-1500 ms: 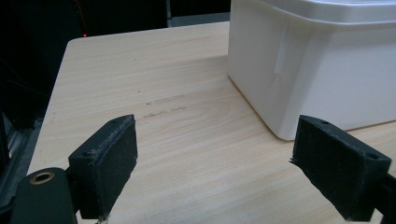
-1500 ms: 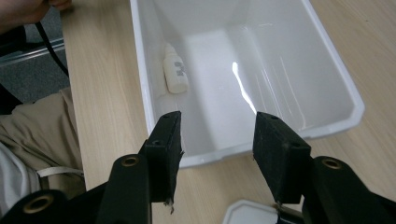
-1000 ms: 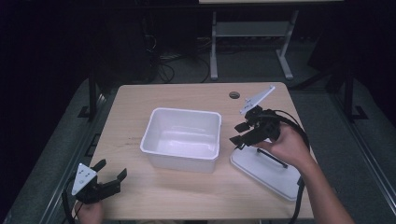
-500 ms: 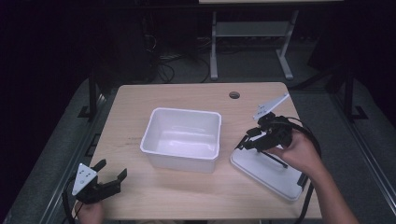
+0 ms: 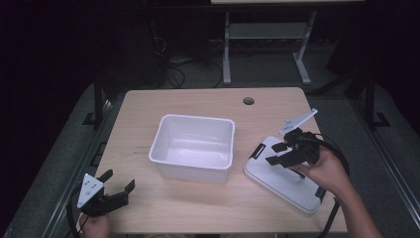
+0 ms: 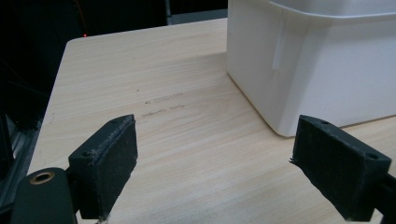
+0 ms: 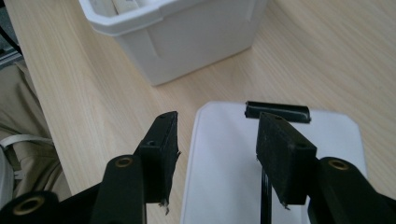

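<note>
Table (image 5: pixel 198 106): pale wood-grain top, matt, smooth, with a few faint scuff marks left of the tub. Tub (image 5: pixel 193 148): white plastic, smooth, slightly glossy, walls faintly translucent. Lid (image 5: pixel 282 183), right of the tub: white plastic, smooth, satin, with black plastic clips. Right gripper (image 7: pixel 217 156) and left gripper (image 6: pixel 229 168): matt black jaws, rough-textured pads, frayed edges.

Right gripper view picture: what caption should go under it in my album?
Open right gripper hovering above a flat white plastic lid with a black clip, beside a white plastic tub on a pale wooden table.
</note>
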Tool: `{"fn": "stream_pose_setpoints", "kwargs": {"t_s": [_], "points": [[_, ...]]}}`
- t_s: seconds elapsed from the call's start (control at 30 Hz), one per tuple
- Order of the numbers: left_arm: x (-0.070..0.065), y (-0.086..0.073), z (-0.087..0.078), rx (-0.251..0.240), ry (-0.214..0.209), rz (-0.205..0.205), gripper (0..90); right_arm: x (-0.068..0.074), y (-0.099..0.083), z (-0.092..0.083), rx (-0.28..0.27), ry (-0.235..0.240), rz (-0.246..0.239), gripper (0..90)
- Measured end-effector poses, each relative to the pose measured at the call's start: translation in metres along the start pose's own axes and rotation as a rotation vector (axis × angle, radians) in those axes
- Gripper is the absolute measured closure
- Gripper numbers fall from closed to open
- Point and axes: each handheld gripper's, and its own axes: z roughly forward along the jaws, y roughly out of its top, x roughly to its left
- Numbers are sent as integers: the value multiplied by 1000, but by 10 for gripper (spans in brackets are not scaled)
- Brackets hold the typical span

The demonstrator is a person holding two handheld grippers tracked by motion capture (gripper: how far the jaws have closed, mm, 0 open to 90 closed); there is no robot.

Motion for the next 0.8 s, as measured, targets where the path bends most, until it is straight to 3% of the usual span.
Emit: {"fn": "stream_pose_setpoints", "kwargs": {"t_s": [0.8], "points": [[-1,0,0,6,-4,8,130,-19,-45,15,26,-26,65,480]]}}
